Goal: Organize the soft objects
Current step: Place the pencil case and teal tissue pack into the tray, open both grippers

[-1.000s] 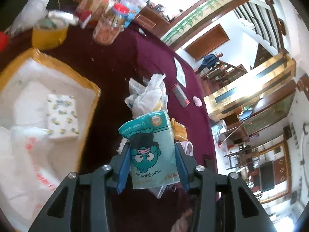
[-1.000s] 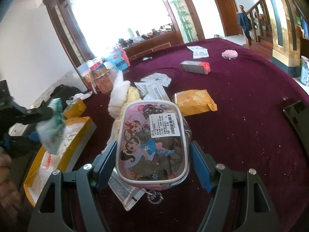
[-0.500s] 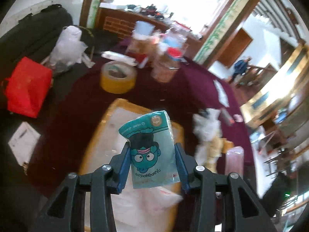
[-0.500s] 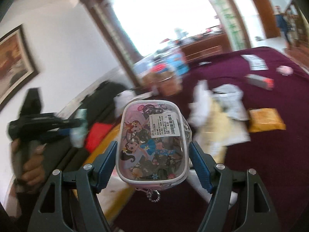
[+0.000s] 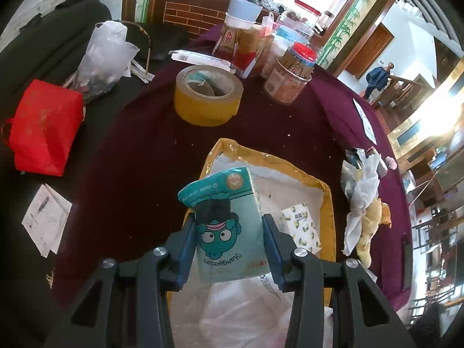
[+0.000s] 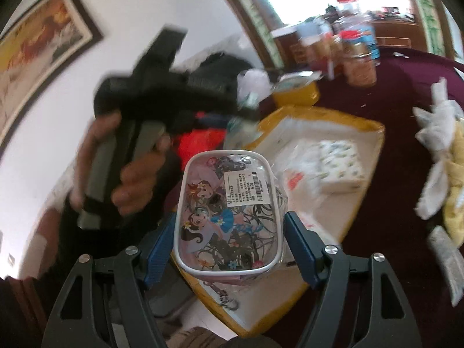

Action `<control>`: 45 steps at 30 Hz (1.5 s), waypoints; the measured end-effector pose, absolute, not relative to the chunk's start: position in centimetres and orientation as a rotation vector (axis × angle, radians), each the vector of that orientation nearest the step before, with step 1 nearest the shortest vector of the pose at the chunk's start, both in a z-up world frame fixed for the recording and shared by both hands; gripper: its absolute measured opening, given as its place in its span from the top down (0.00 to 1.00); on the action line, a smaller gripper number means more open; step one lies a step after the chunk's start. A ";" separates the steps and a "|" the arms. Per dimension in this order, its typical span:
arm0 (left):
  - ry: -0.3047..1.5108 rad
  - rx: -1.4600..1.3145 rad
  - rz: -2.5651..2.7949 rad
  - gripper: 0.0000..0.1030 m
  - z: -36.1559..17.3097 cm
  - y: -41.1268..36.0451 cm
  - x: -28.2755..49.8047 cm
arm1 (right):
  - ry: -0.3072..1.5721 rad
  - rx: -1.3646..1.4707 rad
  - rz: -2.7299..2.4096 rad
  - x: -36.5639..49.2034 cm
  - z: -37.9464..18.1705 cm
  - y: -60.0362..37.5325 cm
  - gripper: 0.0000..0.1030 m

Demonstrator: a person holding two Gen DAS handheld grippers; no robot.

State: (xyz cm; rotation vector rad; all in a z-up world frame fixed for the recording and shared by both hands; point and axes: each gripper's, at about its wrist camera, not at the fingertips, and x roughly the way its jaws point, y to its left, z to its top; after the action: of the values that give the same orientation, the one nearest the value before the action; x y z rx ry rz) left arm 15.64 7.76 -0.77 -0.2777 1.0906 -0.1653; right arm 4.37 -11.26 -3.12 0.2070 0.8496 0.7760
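Note:
My left gripper (image 5: 229, 245) is shut on a teal tissue pack (image 5: 229, 226) with a green cartoon face, held above the near end of a yellow-rimmed box (image 5: 269, 159) lined with white plastic. A small lemon-print tissue pack (image 5: 301, 227) lies inside the box. My right gripper (image 6: 229, 239) is shut on a clear cartoon pouch (image 6: 229, 214) with a barcode label, held over the near corner of the same yellow box (image 6: 374, 133). In the right wrist view a hand (image 6: 136, 179) holds the left gripper's handle, blurred, at the left.
A yellow tape roll (image 5: 207, 95), jars (image 5: 293, 75) and cartons stand beyond the box on the maroon tablecloth (image 5: 139, 156). A red bag (image 5: 43, 127) and clear plastic bag (image 5: 104, 58) sit at the left. White and yellow cloths (image 5: 362, 200) lie right of the box.
Both grippers swung left with their loads, from the pile of cloths to above the yellow box. The left one now points down into the box.

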 end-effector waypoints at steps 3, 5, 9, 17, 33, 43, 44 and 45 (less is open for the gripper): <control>1.088 -0.275 -0.160 0.55 -0.7 8.1 15.5 | 0.883 0.175 0.764 5.3 -4.3 -10.2 0.28; 1.094 -0.275 -0.166 0.55 -1.0 8.1 15.8 | 0.889 0.143 0.696 5.8 -4.8 -10.3 0.29; 1.102 -0.267 -0.183 0.55 -1.4 7.4 16.1 | 0.874 0.208 0.679 6.6 -4.6 -12.1 0.29; 1.159 -0.171 -0.182 0.54 -3.1 4.4 18.6 | 0.895 0.093 0.684 6.3 -5.5 -9.3 0.28; 1.080 -0.332 -0.214 0.19 -2.2 6.4 16.4 | 0.834 0.111 0.665 5.3 -5.9 -10.8 0.21; 0.864 -0.381 -0.298 0.14 1.3 1.3 5.9 | 0.696 0.328 0.667 1.6 -3.4 -22.0 0.21; 0.866 -0.374 -0.313 0.14 1.3 0.0 5.1 | 0.688 0.341 0.627 1.5 -3.4 -23.5 0.21; 0.874 -0.367 -0.325 0.14 1.3 -1.0 4.7 | 0.686 0.352 0.571 1.4 -3.4 -25.4 0.21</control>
State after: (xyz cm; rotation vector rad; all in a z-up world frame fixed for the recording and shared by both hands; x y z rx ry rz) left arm 4.69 -0.96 1.26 -0.3672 0.8740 -0.3247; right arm 1.44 -25.38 -3.45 0.3522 0.6856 0.5710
